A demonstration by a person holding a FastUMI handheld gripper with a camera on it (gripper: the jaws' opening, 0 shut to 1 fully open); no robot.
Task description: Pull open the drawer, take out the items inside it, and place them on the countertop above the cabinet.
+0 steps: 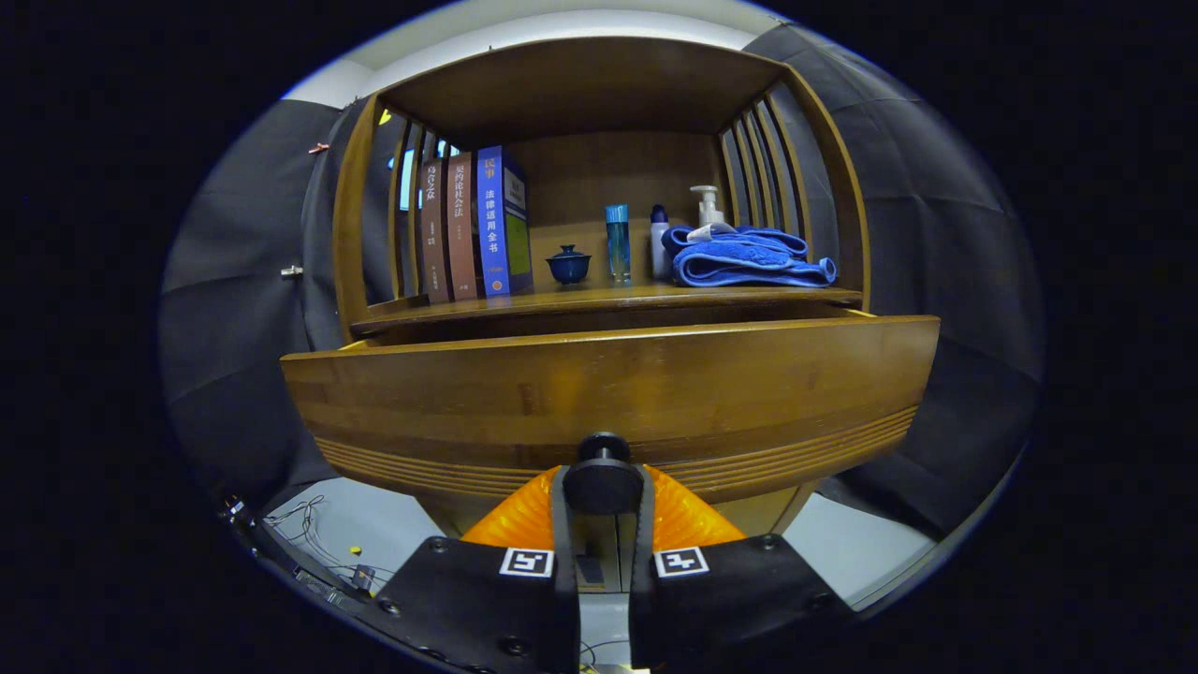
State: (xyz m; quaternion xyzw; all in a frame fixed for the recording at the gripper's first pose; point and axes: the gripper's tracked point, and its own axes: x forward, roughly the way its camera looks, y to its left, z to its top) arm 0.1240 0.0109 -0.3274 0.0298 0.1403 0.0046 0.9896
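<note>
Tongs [603,487] clenched on the black drawer knob [602,476], one finger pressed to each side of it, with the wooden drawer [608,393] drawn partly out from under the tabletop [599,301]. Drawer contents hidden behind the tall front panel, so impossible to tell what lies inside. On the tabletop above: three upright books [473,227], a small dark blue lidded cup [568,264], a blue tube [617,241], a folded blue towel [749,257], and two bottles partly covered by the towel, one a pump bottle [708,206].
</note>
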